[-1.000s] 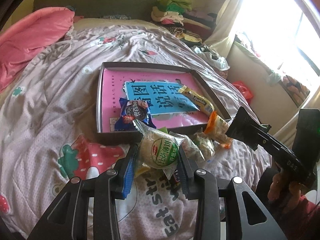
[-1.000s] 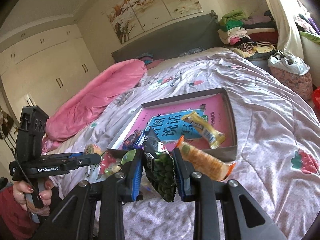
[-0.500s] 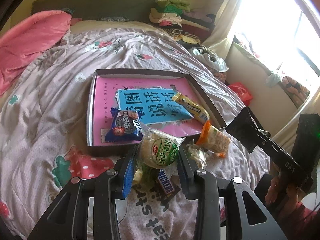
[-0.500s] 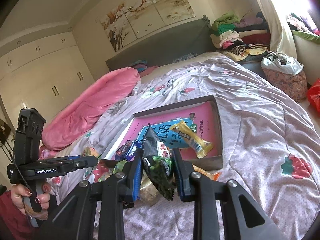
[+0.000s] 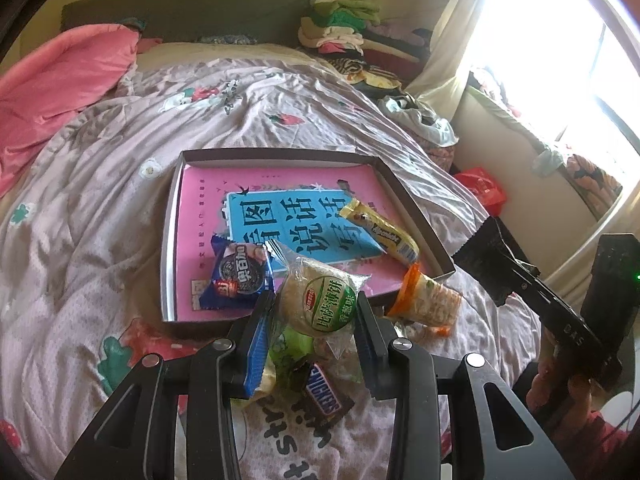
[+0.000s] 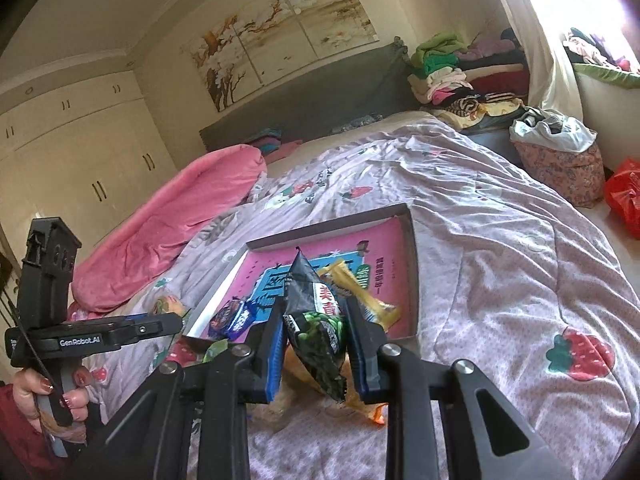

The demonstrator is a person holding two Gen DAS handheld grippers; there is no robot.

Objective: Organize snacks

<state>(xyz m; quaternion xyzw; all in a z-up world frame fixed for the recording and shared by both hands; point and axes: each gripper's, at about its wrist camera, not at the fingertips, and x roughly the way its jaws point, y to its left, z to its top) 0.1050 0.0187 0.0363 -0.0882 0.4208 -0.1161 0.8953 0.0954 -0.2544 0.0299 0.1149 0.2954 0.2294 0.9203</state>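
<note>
My left gripper (image 5: 316,312) is shut on a clear packet of round crackers with a green label (image 5: 320,300), held above the near edge of the shallow box (image 5: 170,232) on the bed. Inside the box lie a blue cookie packet (image 5: 240,276) and a yellow bar (image 5: 380,232). My right gripper (image 6: 316,328) is shut on a black bag of green peas (image 6: 318,328), just short of the box (image 6: 414,276). An orange cracker sleeve (image 5: 428,300) and a brown chocolate bar (image 5: 324,396) lie on the quilt by the box's near side. From the left wrist, the right gripper (image 5: 496,260) appears at the right with its black bag.
The quilt (image 5: 100,200) with strawberry prints covers the bed. A pink duvet (image 6: 168,236) is bunched at the far left, folded clothes (image 6: 460,80) are piled by the headboard, and a bag (image 6: 560,160) and red sack (image 6: 624,200) stand beside the bed. A person's hand (image 6: 44,392) holds the left gripper.
Both grippers drew back from the box with their packets; the box looks smaller and farther. The chocolate bar and other loose snacks under the left gripper came into view.
</note>
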